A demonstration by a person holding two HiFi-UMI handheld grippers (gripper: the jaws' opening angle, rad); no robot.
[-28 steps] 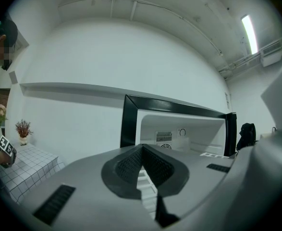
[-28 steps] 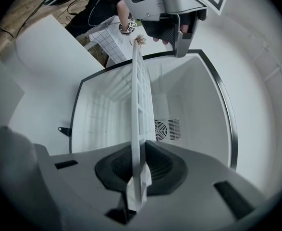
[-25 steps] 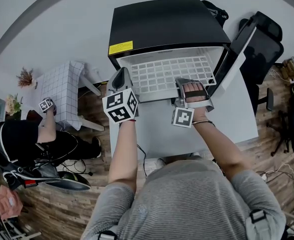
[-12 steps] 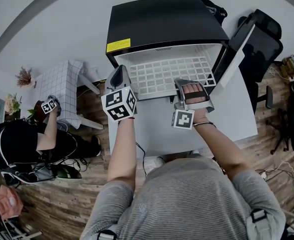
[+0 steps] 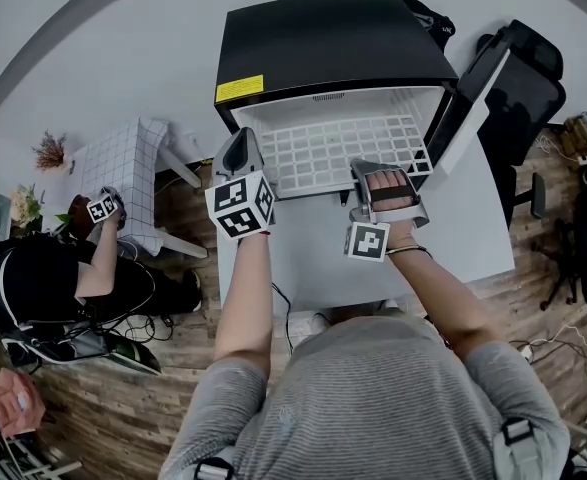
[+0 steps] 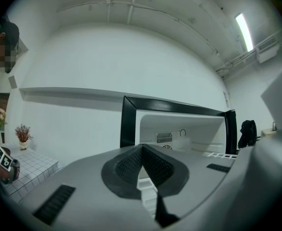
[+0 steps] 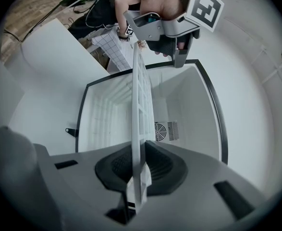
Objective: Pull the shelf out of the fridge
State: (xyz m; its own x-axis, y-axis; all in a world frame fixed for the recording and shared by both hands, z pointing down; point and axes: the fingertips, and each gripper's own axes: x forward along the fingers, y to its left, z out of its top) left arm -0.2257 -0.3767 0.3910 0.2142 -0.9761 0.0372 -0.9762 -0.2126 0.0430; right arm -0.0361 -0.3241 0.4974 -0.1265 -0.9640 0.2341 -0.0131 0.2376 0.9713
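At the fridge mouth, head view: black fridge (image 5: 333, 43) on the white table (image 5: 473, 248), door (image 5: 478, 88) swung open to the right. The white grid shelf (image 5: 343, 153) lies flat and part way out. Its front edge is over the table and its rear looks to be inside the cabinet.

Step in hand, as I judge it: the pull itself, mid-draw. Shelf not yet free.

Right tool (image 5: 378, 173): jaws narrow, clamped on the shelf's front edge, right of middle. Its own view shows the white rim edge-on between the ribbed pads, both pressed to it.

Left tool (image 5: 238, 146): jaws fully together, with nothing between the pads in its own view. It sits just beside the shelf's front left corner. Whether it touches that corner I cannot tell.

Next move, by my reckoning: a straight, level draw toward the body, keeping the shelf flat so its rear does not catch on the cabinet walls. With only one side gripped, the shelf may skew or sag as it clears, so the left tool likely needs to take the left corner.
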